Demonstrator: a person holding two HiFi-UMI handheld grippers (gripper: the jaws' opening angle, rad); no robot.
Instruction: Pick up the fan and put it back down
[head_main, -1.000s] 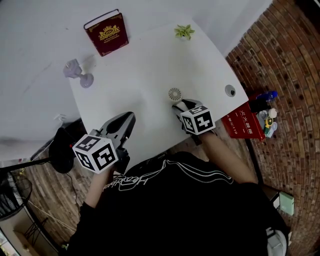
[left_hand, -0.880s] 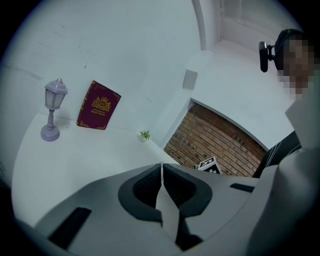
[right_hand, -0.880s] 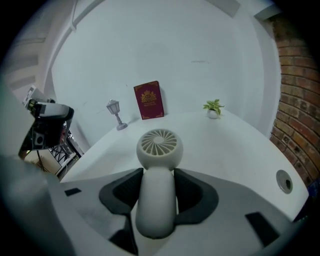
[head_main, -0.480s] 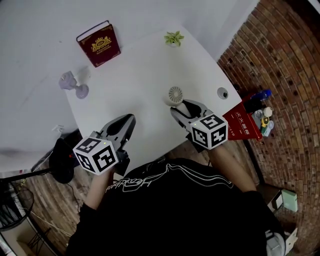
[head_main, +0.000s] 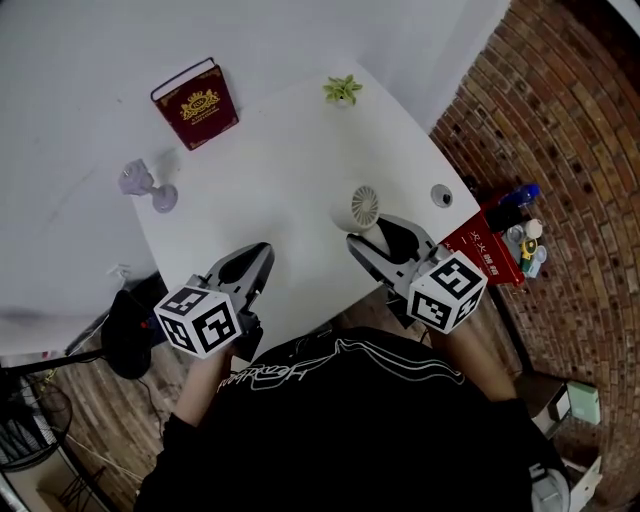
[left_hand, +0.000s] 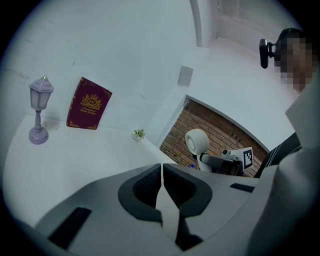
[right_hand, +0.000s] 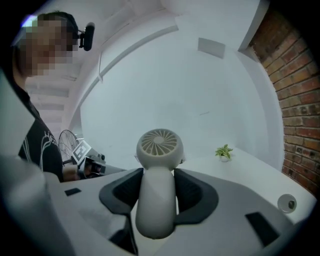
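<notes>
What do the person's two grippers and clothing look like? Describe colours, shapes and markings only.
The left gripper and the right gripper both have curved grey shells with black textured pads inside the jaws. Each carries a white cube printed with black square markers. The person wears a black top with a white line print.

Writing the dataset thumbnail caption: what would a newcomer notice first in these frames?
The small white handheld fan stands out first, its handle clamped in the right claw over the white table's near right side. Next comes the maroon book with a gold crest, propped against the wall at far left, beside a lilac lantern-shaped lamp. The left claw sits shut and empty.
</notes>
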